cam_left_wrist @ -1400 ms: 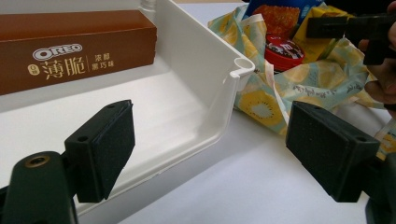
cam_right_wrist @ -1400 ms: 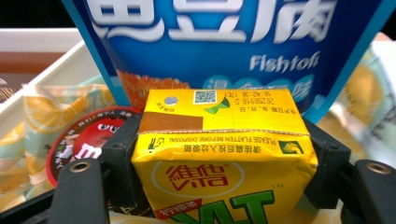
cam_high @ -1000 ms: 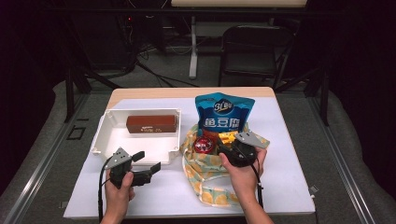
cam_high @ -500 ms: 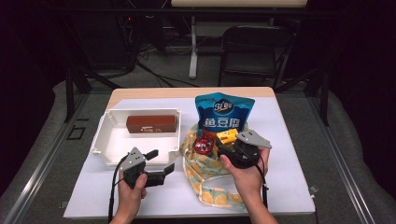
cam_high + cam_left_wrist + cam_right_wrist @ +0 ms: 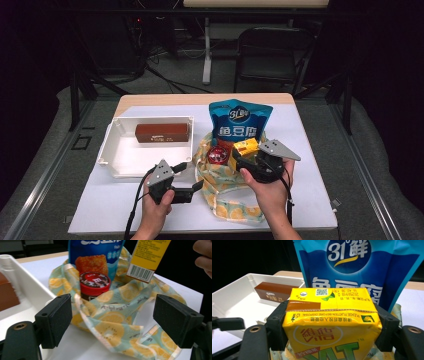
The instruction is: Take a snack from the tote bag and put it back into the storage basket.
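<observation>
Both tongs differ: your right gripper (image 5: 332, 325) clamps the yellow drink carton (image 5: 329, 322) above the lemon-print cloth (image 5: 225, 200), while your left gripper (image 5: 120, 320) gapes empty beside the white tray (image 5: 115, 160).

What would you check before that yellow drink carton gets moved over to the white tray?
1. Right tongs clamped on the yellow carton: ok.
2. Carton lifted off the lemon-print cloth: ok.
3. Free space in the white tray beside the brown box: ok.
4. Left tongs open and holding nothing: ok.
5. Left tongs out of the carton's path to the tray: not ok, they sit between.
6. Red-lidded jar steady on the cloth: cannot tell.
</observation>
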### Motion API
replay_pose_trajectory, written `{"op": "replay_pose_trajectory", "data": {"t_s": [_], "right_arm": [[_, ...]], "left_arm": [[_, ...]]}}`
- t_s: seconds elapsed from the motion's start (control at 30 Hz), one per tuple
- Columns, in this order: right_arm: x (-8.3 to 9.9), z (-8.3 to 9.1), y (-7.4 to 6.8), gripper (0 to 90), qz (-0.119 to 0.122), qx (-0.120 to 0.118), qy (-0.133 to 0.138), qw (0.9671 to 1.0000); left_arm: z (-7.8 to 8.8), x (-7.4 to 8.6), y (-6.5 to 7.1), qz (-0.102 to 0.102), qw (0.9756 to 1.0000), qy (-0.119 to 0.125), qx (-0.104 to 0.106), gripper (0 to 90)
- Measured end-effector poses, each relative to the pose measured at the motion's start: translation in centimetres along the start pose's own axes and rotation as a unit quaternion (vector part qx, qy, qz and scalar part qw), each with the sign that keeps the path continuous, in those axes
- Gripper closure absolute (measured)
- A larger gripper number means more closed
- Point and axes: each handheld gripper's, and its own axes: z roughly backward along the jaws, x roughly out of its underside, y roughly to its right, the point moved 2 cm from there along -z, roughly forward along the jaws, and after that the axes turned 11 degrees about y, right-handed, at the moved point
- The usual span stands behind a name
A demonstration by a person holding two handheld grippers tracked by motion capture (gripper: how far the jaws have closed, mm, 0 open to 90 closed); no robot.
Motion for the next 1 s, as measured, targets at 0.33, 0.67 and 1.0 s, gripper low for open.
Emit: {"op": "replay_pose_trajectory", "data": {"t_s": [0.33, 0.67, 1.0], "right_arm": [[-0.4, 0.3, -1.2, 29.0, 0.0, -0.028, 0.001, 0.9996], [-0.2, 0.9, -2.3, 29.0, -0.003, -0.043, 0.002, 0.9991], [0.1, 1.3, -3.5, 29.0, -0.005, -0.063, -0.001, 0.998]], "left_arm": [[-2.0, 0.4, 1.2, 0.005, 0.9996, 0.0, 0.026, 16.1], [-3.0, 0.3, 2.3, -0.006, 0.9983, -0.005, 0.058, 16.4], [-4.0, 0.2, 3.6, -0.025, 0.9985, -0.001, 0.049, 16.8]]}}
